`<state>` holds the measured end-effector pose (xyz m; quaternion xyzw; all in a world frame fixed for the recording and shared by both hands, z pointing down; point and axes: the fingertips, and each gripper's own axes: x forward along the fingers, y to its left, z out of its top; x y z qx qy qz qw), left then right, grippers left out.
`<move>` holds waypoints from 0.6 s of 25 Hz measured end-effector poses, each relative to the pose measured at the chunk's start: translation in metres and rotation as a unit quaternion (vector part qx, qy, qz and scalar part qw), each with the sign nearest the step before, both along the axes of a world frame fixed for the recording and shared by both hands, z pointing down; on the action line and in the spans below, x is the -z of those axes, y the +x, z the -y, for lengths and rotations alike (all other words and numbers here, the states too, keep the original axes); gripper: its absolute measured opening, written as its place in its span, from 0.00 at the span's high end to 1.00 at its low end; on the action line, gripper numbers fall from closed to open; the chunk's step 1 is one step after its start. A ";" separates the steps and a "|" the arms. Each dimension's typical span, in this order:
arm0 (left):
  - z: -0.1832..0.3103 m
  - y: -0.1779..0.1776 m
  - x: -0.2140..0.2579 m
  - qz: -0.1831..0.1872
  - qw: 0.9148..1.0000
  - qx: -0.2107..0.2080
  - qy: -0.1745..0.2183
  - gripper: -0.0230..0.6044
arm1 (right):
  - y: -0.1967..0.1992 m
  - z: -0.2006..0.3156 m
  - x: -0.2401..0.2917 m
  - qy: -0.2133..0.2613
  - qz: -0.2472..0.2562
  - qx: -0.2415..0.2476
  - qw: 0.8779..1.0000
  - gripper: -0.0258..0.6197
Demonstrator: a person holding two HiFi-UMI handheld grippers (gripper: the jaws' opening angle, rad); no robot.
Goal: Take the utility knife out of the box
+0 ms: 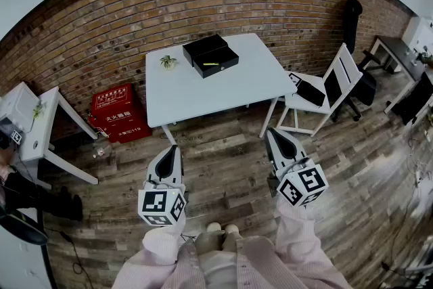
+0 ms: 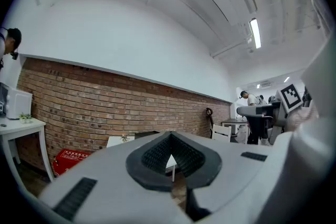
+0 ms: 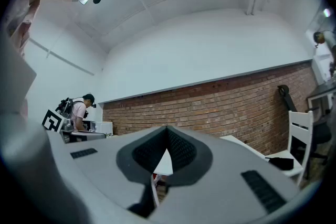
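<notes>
The utility knife lies in the open black box on the white surface, near a small plant, while the left claw and right claw, both pressed together and empty, hang over the wooden floor, well apart from the box.

White square table on plank floor. Near far edge: open black box, lid touching behind it; small potted plant just beside, at left.
</notes>
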<state>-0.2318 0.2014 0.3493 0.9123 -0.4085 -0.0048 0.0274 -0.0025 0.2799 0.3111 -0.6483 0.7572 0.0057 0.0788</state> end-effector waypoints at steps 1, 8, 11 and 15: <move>-0.001 0.001 -0.001 0.001 1.000 0.000 -0.001 0.98 | 0.001 -0.001 -0.002 -0.002 -0.002 0.001 1.000 0.96; -0.006 0.009 -0.005 0.001 1.000 0.003 -0.004 0.98 | 0.016 -0.004 -0.006 0.006 0.013 -0.016 1.000 0.96; -0.007 0.013 -0.005 -0.003 1.000 0.007 -0.005 0.98 | 0.020 -0.005 -0.007 0.008 0.019 -0.013 1.000 0.96; -0.012 0.015 -0.009 -0.010 1.000 0.008 -0.011 0.98 | 0.023 -0.006 -0.012 0.007 0.019 -0.006 1.000 0.95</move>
